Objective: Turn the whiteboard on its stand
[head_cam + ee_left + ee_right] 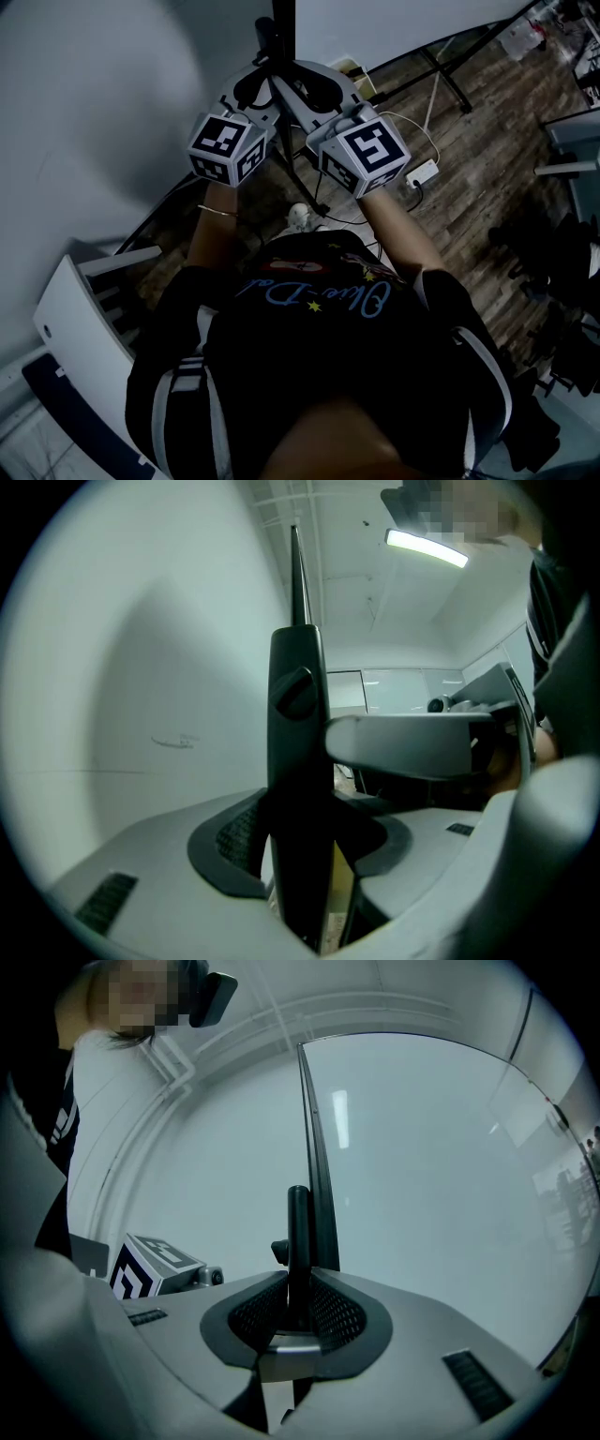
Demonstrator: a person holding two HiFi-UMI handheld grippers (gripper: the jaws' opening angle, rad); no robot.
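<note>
Dark wood-plank floor (478, 178), white ceiling (356, 602) with strip light (427, 547)

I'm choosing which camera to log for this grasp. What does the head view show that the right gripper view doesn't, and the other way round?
Only the head view: the wood floor, a power strip and the right cube.
Only the right gripper view: the right claw shut on the thin black post, with the board and its glossy face to the right of it.
Both: the left cube and the post.
</note>
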